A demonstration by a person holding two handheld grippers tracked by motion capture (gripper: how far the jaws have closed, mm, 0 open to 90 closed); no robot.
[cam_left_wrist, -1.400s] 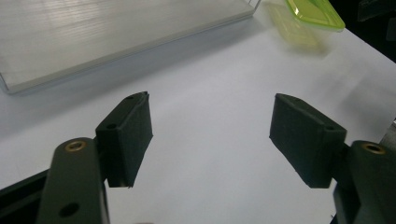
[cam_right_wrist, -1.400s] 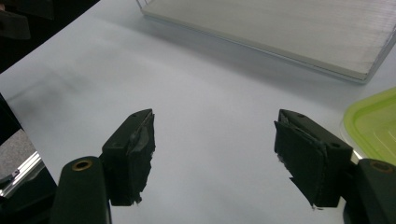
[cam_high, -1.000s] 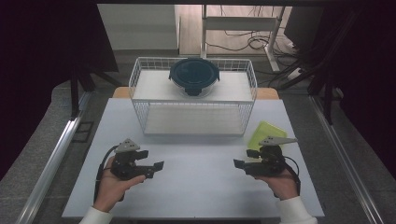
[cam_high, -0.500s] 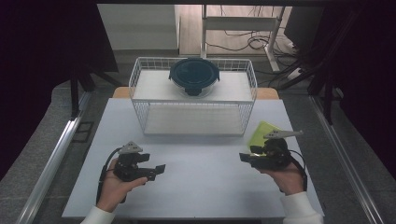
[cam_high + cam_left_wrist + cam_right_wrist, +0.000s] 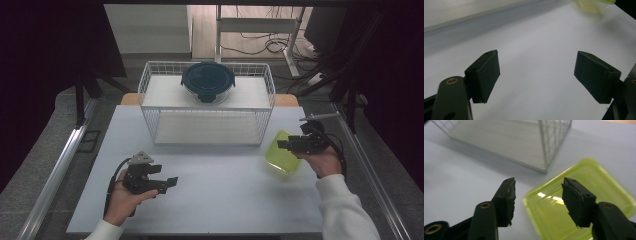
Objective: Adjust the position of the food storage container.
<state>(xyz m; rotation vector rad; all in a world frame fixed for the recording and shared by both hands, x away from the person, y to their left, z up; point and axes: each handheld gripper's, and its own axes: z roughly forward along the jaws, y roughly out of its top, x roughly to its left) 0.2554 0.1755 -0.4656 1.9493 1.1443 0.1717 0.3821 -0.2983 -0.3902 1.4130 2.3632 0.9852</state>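
Note:
A translucent lime-green square container (image 5: 276,159) lies on the white table (image 5: 225,200) at the right, just in front of the wire rack's right corner. My right gripper (image 5: 282,144) hovers over its right side, pointing left. In the right gripper view the jaws (image 5: 539,180) have just been closing; they stand apart above the container's (image 5: 609,192) near corner and rim, with the pads touching nothing. My left gripper (image 5: 168,178) rests low at the front left, pointing right. Its jaws (image 5: 537,52) are spread wide over bare table, and the green container (image 5: 590,4) lies far ahead.
A white wire rack (image 5: 207,127) stands at the back centre of the table, with a dark round lidded container (image 5: 207,80) on its top shelf. Its corner (image 5: 554,142) is close to the green container. A metal rail runs along each side of the table.
My right hand has moved away from the front edge, up and slightly right, to the green container, and its jaws have narrowed. The left hand has stayed put.

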